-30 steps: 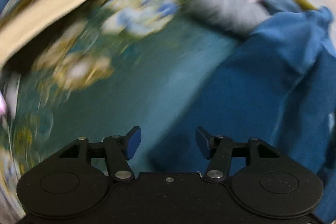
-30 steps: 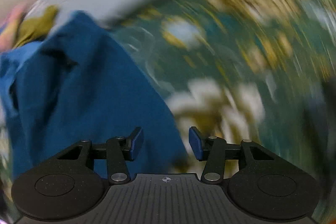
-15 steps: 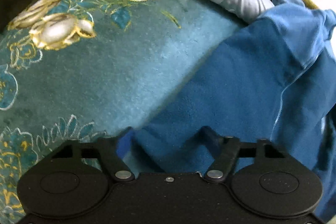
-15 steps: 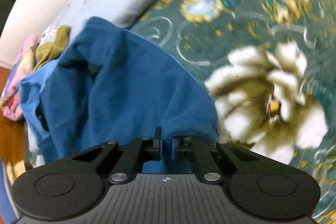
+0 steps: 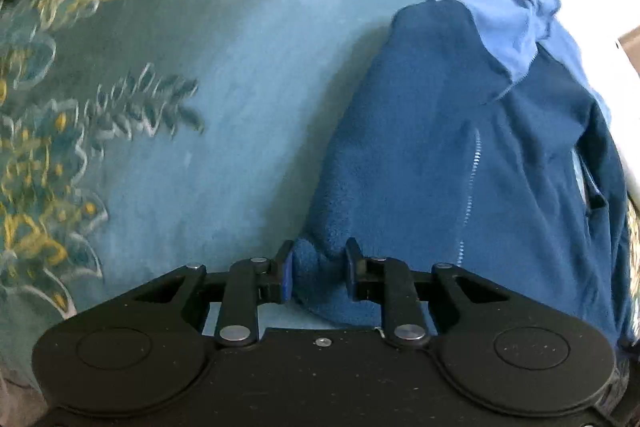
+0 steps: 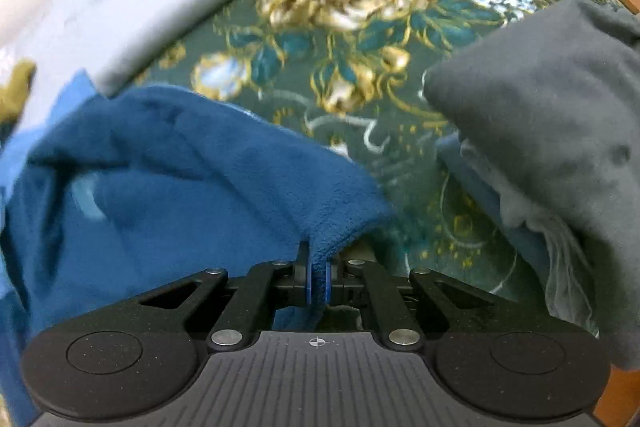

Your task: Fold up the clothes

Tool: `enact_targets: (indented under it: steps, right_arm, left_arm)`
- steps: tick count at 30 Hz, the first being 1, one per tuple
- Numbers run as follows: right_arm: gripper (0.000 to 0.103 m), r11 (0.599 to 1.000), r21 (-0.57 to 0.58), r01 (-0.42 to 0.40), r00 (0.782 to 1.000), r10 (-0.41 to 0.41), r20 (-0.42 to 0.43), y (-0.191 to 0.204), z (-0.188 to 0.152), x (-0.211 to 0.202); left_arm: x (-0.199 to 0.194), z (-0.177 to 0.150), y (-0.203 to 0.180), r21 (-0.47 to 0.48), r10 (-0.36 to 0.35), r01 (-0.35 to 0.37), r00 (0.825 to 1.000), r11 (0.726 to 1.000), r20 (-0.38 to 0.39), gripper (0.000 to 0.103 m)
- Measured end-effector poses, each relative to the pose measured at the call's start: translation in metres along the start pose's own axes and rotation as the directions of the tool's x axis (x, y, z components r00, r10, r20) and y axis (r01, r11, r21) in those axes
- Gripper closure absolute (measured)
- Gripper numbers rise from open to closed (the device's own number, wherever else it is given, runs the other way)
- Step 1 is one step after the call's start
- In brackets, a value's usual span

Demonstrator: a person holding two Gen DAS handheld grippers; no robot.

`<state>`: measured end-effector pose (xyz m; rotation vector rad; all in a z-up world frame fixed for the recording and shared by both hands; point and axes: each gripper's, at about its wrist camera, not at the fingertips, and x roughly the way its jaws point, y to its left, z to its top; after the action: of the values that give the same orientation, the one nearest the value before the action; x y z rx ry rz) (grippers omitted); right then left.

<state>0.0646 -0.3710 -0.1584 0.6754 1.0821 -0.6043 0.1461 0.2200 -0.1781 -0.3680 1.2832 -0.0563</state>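
Blue fleece (image 5: 432,155) lies on floral cloth (image 5: 224,75), bulk running forward from both grippers, zipper along that axis.

Left gripper (image 5: 318,273): fingers half-closed around bunched hem edge, pads touching cloth (grip looks loose).

Right gripper (image 6: 318,281): fingers pinched nearly together on another hem edge.

Grey pile (image 6: 552,131) right of it, apart.

Next, likely: spread hem sideways.

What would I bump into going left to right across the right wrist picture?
Dark blue fleece garment → green floral-patterned carpet → grey folded cloth pile.
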Motion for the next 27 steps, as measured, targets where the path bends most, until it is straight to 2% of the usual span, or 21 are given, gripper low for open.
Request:
enact_targets:
  steps: [2, 4, 6, 8, 11, 13, 15, 16, 17, 20, 22, 24, 27]
  right_arm:
    - [0.097, 0.999, -0.006, 0.043, 0.999, -0.043, -0.001, -0.009, 0.001, -0.002]
    - [0.095, 0.998, -0.044, 0.034, 0.999, -0.034, 0.007, -0.002, -0.003, -0.011]
    - [0.089, 0.996, -0.082, 0.026, 1.000, -0.025, 0.015, 0.005, -0.007, -0.022]
    - [0.085, 0.992, -0.118, 0.043, 0.999, -0.040, 0.026, 0.011, -0.012, -0.038]
    - [0.081, 0.981, -0.181, 0.065, 0.997, -0.054, 0.063, 0.033, -0.024, -0.066]
    - [0.080, 0.966, -0.258, -0.023, 0.997, 0.040, 0.060, 0.065, -0.024, -0.069]
    - [0.071, 0.932, -0.328, -0.157, 0.985, 0.172, 0.018, 0.104, -0.019, -0.058]
    - [0.066, 0.909, -0.348, -0.228, 0.971, 0.239, -0.014, 0.131, -0.015, -0.045]
    - [0.066, 0.882, -0.366, -0.299, 0.952, 0.303, -0.047, 0.158, -0.010, -0.032]
    - [0.066, 0.787, -0.395, -0.474, 0.879, 0.446, -0.167, 0.239, 0.002, 0.011]
    - [0.065, 0.735, -0.430, -0.524, 0.851, 0.463, -0.247, 0.286, 0.006, 0.036]
    - [0.063, 0.700, -0.489, -0.521, 0.854, 0.430, -0.293, 0.326, 0.005, 0.056]
    - [0.060, 0.673, -0.537, -0.509, 0.861, 0.396, -0.320, 0.358, 0.010, 0.080]
  left_arm:
    - [0.003, 0.004, 0.000, 0.001, 0.001, -0.001, 1.000, 1.000, -0.009, 0.076]
    - [0.002, 0.008, -0.001, 0.014, -0.012, 0.012, 1.000, 1.000, -0.012, 0.075]
    - [-0.002, 0.007, -0.001, 0.031, -0.022, 0.023, 1.000, 0.999, -0.016, 0.069]
    - [-0.005, 0.004, 0.000, 0.038, -0.025, 0.026, 0.999, 0.999, -0.022, 0.063]
    - [-0.010, 0.000, 0.006, 0.031, -0.008, 0.009, 1.000, 0.999, -0.018, 0.060]
    - [-0.016, -0.005, 0.010, 0.002, 0.001, -0.001, 1.000, 1.000, -0.013, 0.054]
    - [-0.022, -0.011, 0.013, -0.042, 0.006, -0.007, 1.000, 0.999, -0.014, 0.055]
    - [-0.025, -0.015, 0.013, -0.067, -0.001, 0.000, 1.000, 0.998, -0.018, 0.055]
    - [-0.027, -0.020, 0.013, -0.085, -0.023, 0.020, 0.999, 0.996, -0.025, 0.055]
    - [-0.023, -0.032, 0.003, -0.114, -0.093, 0.088, 0.995, 0.990, -0.040, 0.052]
    - [-0.014, -0.038, -0.002, -0.142, -0.119, 0.110, 0.991, 0.984, -0.054, 0.051]
    - [-0.004, -0.044, -0.004, -0.206, -0.143, 0.128, 0.988, 0.970, -0.062, 0.051]
    - [0.002, -0.050, -0.006, -0.269, -0.178, 0.164, 0.984, 0.949, -0.029, 0.051]
